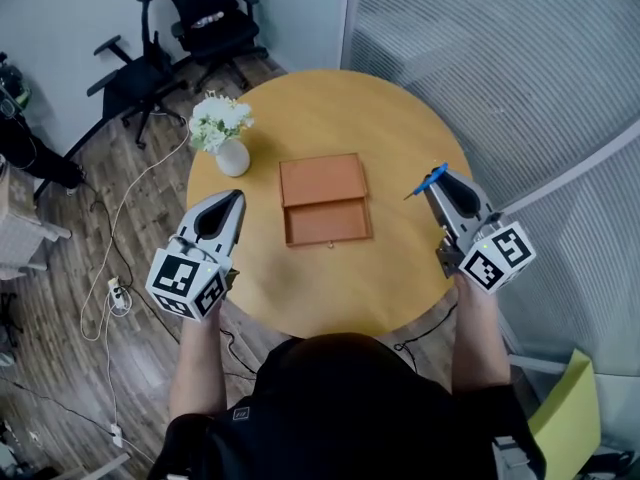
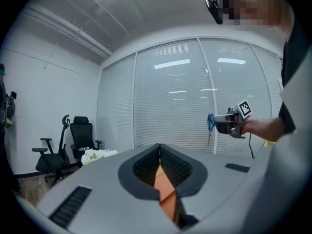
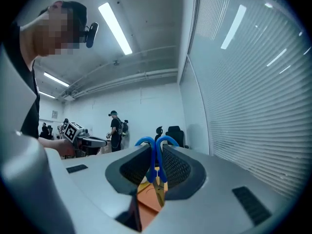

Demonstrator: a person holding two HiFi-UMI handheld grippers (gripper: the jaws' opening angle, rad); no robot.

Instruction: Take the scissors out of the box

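1. Right tool [image 1: 432, 190]: the jaws are closed on the scissors [image 3: 155, 156]. The blue handles are clamped between the ribbed pads, and the two handle loops project past the jaw tips.
2. Scissors position: out of the box [image 1: 323, 200], carried at the front of the right tool and raised clear of the worktop [image 1: 330, 108], over its right-hand part. In the left gripper view the blue handle sits uppermost at the tool's tip and a thin blade hangs down from it.
3. Left tool [image 1: 238, 196]: the jaws meet at the tips with nothing between them. The orange seen through the slot behind the tips is a surface lying beyond the tool.
4. Box: lies flat on the round wooden worktop between the two tools, to the left of the right tool's tip and ahead and to the right of the left tool's tip. The half nearer the tools shows a shallow recess with a raised rim; the farther half is a flat panel.
5. Neither tool touches the box.
6. Vase of white flowers [image 1: 222, 133]: stands on the worktop just ahead of the left tool's tip.
7. The person's right hand [image 2: 256, 126] grips the rear of the right tool.
8. Black office chairs [image 1: 205, 23] stand on the wooden floor [image 1: 90, 218], well ahead of the left tool, beyond the worktop.
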